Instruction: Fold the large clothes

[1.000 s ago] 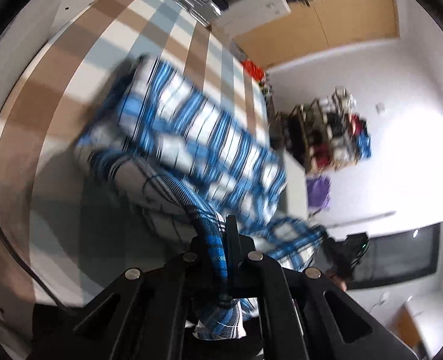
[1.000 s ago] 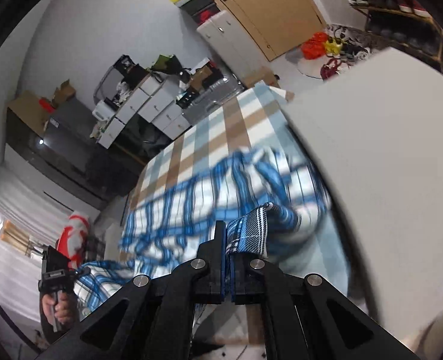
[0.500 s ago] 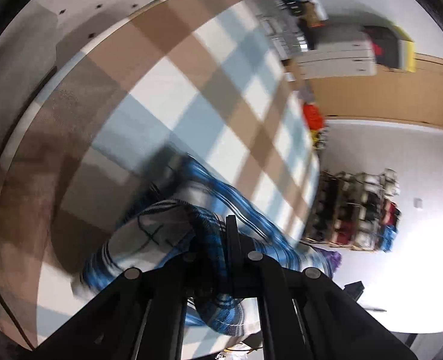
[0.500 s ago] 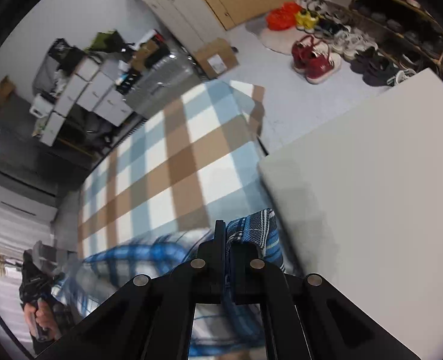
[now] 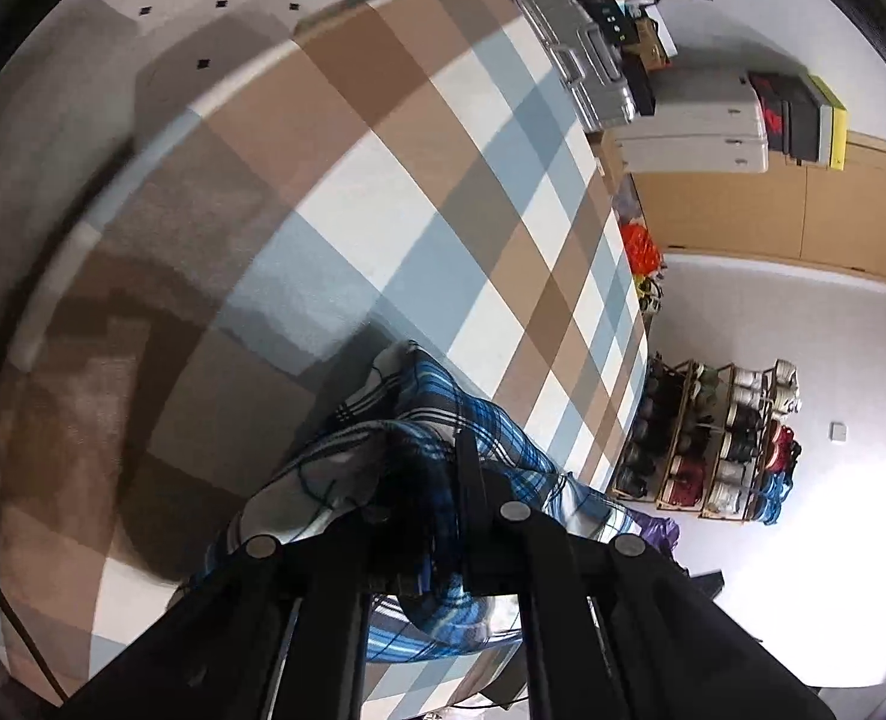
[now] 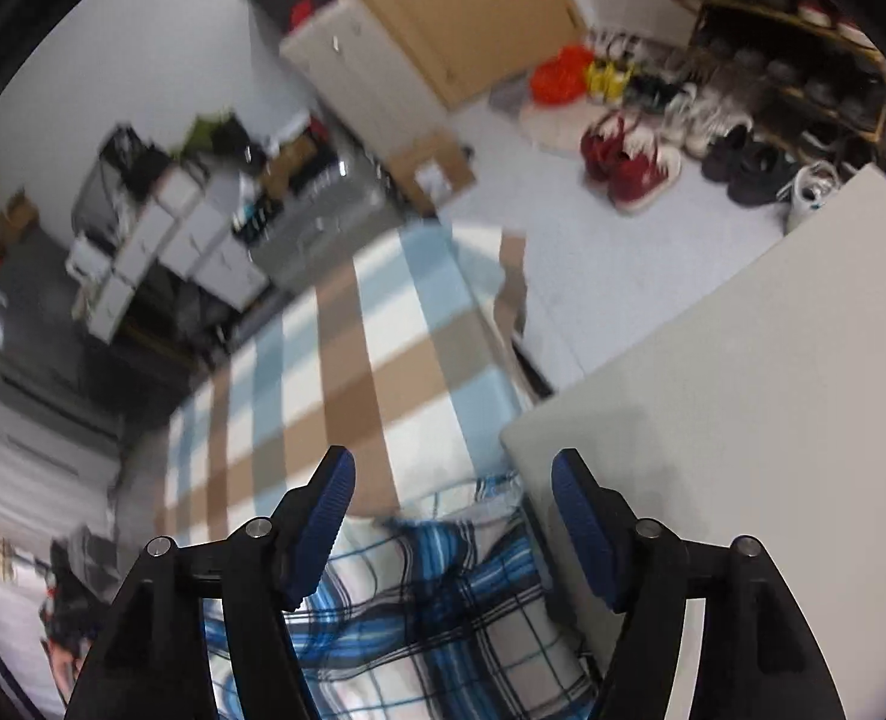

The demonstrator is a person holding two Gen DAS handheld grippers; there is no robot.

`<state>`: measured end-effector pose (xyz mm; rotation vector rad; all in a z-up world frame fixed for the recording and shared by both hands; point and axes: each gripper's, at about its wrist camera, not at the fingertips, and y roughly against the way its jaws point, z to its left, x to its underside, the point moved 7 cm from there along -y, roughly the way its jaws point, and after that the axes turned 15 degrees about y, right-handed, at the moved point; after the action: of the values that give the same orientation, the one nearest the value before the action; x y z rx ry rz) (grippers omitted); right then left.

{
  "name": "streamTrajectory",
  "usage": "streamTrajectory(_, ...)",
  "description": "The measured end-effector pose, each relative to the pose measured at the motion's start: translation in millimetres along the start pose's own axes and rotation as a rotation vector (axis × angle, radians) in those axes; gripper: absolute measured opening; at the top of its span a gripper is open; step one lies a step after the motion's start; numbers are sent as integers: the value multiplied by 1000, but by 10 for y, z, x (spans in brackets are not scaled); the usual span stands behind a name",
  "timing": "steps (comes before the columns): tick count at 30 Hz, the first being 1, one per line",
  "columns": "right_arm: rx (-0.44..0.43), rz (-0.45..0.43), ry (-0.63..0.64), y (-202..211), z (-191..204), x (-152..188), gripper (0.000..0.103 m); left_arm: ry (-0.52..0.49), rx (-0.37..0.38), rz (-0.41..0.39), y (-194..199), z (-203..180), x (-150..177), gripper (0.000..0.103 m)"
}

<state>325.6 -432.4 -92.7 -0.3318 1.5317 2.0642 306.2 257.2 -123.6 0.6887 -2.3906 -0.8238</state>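
Left wrist view: left gripper (image 5: 445,480) pressed together on a bunched fold of the blue plaid shirt (image 5: 478,420), cloth pinched between the black fingers and spilling out on both sides. Shirt heaped on the checked bedspread (image 5: 419,192) of brown, white and pale blue squares, at its near end, close under the camera. Beyond the bedspread's far end, a silver suitcase (image 5: 580,66) and a white storage box (image 5: 694,126) against a wooden cabinet (image 5: 802,210). Off the bedspread's right edge, an orange bag (image 5: 640,246) on the floor and a shoe rack (image 5: 724,450) against the white wall. Speckled floor (image 5: 203,0) past the bedspread's left edge.

Right wrist view: right gripper (image 6: 453,480) spread and opening, blue-padded fingers (image 6: 335,498) well apart, nothing pressed between them. Plaid shirt (image 6: 437,600) lying loose on the bedspread (image 6: 347,372) just below the fingers, its crumpled edge reaching up into the gap without touching either pad. Pale flat board (image 6: 742,390) along the bedspread's right side, its corner just beside the shirt. Past the bedspread's far end, stacked white drawers (image 6: 161,240) and a cardboard box (image 6: 431,168); red shoes (image 6: 628,162) on the floor to the right of that. Picture blurred toward the far end.
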Motion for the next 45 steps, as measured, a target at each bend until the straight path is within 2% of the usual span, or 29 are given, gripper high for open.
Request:
streamTrajectory(2, -12, -14, 19, 105, 81, 9, 70, 6, 4, -13, 31, -28, 3, 16)
streamTrajectory(3, -17, -22, 53, 165, 166, 29, 71, 4, 12, -43, 106, -51, 6, 42)
streamTrajectory(5, -20, -29, 127, 249, 357, 79, 77, 28, 36, -108, 204, -95, 1, 78)
streamTrajectory(6, -20, -28, 162, 276, 453, 115, 81, 34, 52, -128, 265, -110, 9, 78)
streamTrajectory(7, -28, -23, 210, 295, 584, 177, 81, 27, 68, -115, 291, -139, 35, 78)
streamTrajectory(8, -39, -11, 261, 283, 724, 263, 81, 13, 62, -100, 292, -160, 78, 78)
streamTrajectory(10, -49, 33, 353, 244, 976, 448, 81, -31, 19, -121, 285, -190, 177, 78)
streamTrajectory(12, -74, 76, 431, 169, 1238, 655, 81, -100, -7, -128, 248, -253, 335, 78)
streamTrajectory(14, -107, 117, 513, 58, 1536, 891, 81, -169, -25, -97, 149, -317, 516, 78)
streamTrajectory(15, -114, 128, 542, 16, 1619, 963, 81, -235, -58, -58, 30, -370, 677, 78)
streamTrajectory(18, -57, 161, 691, -191, 1906, 1227, 81, -358, -119, 21, -268, -455, 1031, 78)
streamTrajectory(20, 23, 194, 778, -381, 1978, 1358, 81, -415, -158, 47, -450, -498, 1155, 78)
streamTrajectory(23, 71, 248, 763, -655, 1925, 1452, 81, -414, -206, 79, -768, -541, 1116, 78)
streamTrajectory(27, 45, 291, 670, -784, 1805, 1479, 84, -355, -250, 92, -1090, -578, 808, 78)
streamTrajectory(31, 28, 327, 677, -760, 1798, 1576, 85, -321, -251, 64, -1164, -641, 572, 78)
streamTrajectory(34, 33, 276, 665, -647, 1791, 1631, 85, -303, -234, 49, -1147, -702, 458, 78)
streamTrajectory(36, 25, 204, 613, -482, 1799, 1664, 86, -355, -244, 46, -1138, -787, 484, 78)
streamTrajectory(38, -20, 115, 544, -257, 1838, 1740, 86, -428, -258, 61, -1143, -881, 590, 78)
streamTrajectory(40, -75, 1, 458, 3, 1865, 1826, 89, -541, -317, 68, -1201, -961, 710, 78)
streamTrajectory(43, -190, -122, 332, 274, 1867, 1963, 94, -764, -522, 5, -1396, -1044, 803, 78)
streamTrajectory(45, -249, -125, 303, 327, 1891, 2047, 94, -873, -629, -9, -1470, -1023, 827, 78)
